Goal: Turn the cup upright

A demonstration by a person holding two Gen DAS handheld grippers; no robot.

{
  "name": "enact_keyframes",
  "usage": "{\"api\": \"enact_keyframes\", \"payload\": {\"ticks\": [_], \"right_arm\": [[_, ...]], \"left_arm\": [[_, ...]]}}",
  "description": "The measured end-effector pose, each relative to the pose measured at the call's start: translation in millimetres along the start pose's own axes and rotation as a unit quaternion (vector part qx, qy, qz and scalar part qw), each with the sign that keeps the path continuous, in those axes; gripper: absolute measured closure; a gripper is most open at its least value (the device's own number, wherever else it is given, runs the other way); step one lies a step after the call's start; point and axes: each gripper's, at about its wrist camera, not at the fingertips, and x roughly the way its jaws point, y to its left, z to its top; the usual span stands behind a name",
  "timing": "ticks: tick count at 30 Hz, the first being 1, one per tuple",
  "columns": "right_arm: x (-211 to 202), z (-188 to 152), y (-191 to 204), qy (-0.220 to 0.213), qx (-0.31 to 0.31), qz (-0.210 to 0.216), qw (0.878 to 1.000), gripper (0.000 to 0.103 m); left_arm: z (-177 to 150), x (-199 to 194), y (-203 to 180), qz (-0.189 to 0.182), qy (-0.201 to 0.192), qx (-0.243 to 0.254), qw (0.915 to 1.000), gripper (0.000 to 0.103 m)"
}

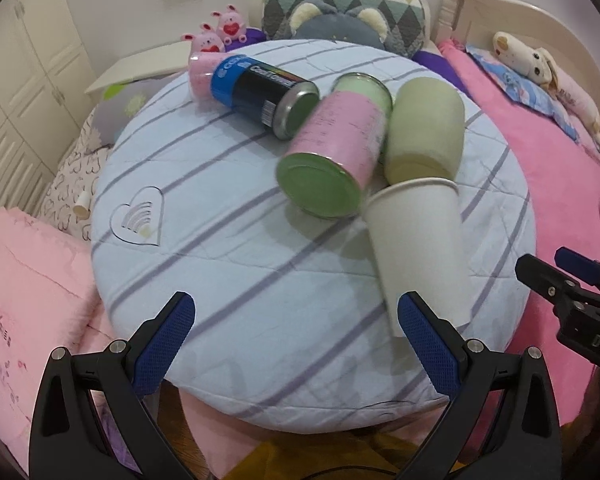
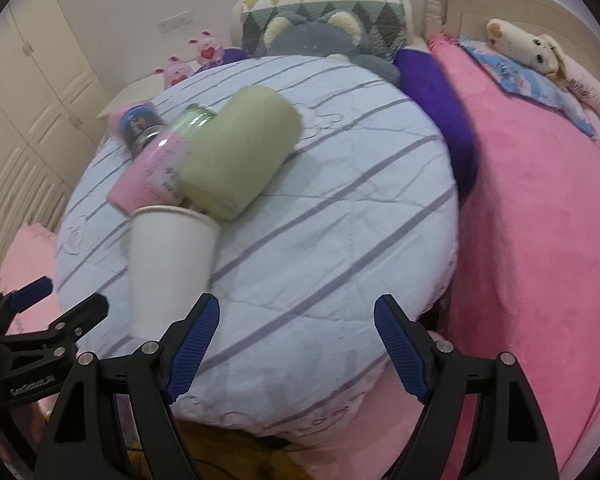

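A white paper cup (image 1: 416, 248) lies on its side on a round, pale blue striped cushion (image 1: 220, 240), its open rim pointing away toward the cans. It also shows in the right wrist view (image 2: 168, 264). My left gripper (image 1: 296, 344) is open and empty, low over the cushion's near edge, its right finger close beside the cup's base. My right gripper (image 2: 296, 352) is open and empty, to the right of the cup, its left finger near the cup's base. Each gripper shows at the edge of the other's view.
A pink can (image 1: 336, 152), a blue and black can (image 1: 264, 92) and a pale green roll (image 1: 424, 128) lie just beyond the cup's rim. A pink bed (image 2: 540, 220) with plush toys (image 2: 540, 48) lies right. Pillows (image 1: 340, 12) sit behind; white cupboards (image 1: 16, 92) stand left.
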Motion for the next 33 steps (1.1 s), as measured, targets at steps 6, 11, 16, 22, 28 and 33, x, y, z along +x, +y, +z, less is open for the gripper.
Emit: {"api": "enact_keyframes", "payload": {"ticks": [6,11,16,22,28,33], "right_arm": [[6,2,-17,-0.01,-0.008,-0.003,1.0,0.022],[12,10,-30,-0.021,-0.015,-0.005,1.0,0.022],[19,18,-44,-0.03,-0.016,-0.004,0.999,0.022],[32,21,-56,-0.02,-0.014,0.013,1.0,0.022],[48,20,-65,-0.003,-0.009,0.022,1.0,0.022],[53,20,-65,-0.003,-0.017,0.027,0.999,0.022]], "left_arm": [[6,1,-23,-0.005,0.004,-0.004,1.0,0.001],[14,3,-42,-0.002,0.004,-0.003,1.0,0.001],[24,9,-57,-0.015,0.012,-0.005,0.9998,0.001],[36,25,-61,-0.014,0.036,-0.036,0.9986,0.001],[42,38,-61,-0.017,0.057,-0.06,0.9964,0.001],[41,47,-63,-0.008,0.073,-0.072,0.9947,0.001]]}}
